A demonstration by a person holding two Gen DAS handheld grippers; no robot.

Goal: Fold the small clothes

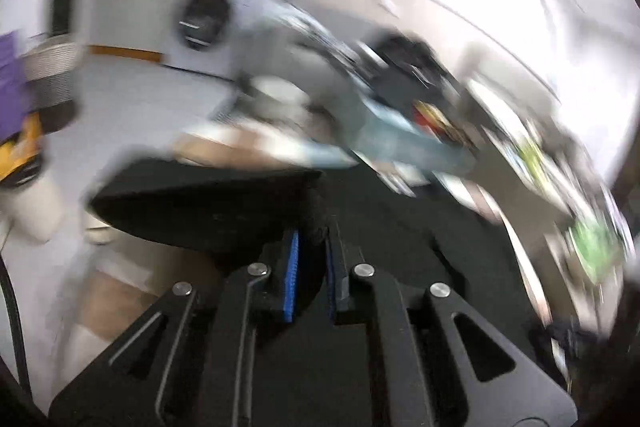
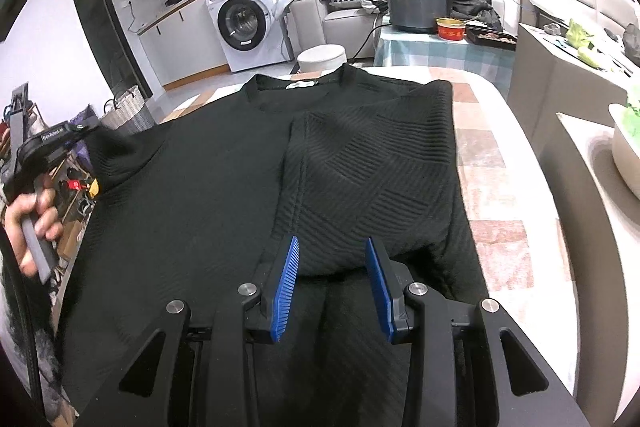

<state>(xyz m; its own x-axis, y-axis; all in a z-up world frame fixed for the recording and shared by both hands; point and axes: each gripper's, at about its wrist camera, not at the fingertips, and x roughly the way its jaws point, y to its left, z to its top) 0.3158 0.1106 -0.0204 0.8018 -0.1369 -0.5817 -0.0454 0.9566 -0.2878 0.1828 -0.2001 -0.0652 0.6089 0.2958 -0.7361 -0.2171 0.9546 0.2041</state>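
A black ribbed top (image 2: pixel 224 187) lies flat on the table, collar at the far end. Its right side is folded over the middle (image 2: pixel 372 167). My right gripper (image 2: pixel 333 255) is open, just above the near edge of that folded part, holding nothing. My left gripper (image 1: pixel 311 247) is shut on the top's left sleeve (image 1: pixel 208 203), lifted off the table; that view is badly blurred. The left gripper also shows at the far left of the right wrist view (image 2: pixel 78 129), held in a hand, at the sleeve end.
The table (image 2: pixel 492 155) has a pale checked cloth. A white tub (image 2: pixel 624 151) stands at the right. Beyond are a small table with a cooker (image 2: pixel 418 7), a sofa with dark clothes, a washing machine (image 2: pixel 244 27) and a woven basket (image 2: pixel 128 111).
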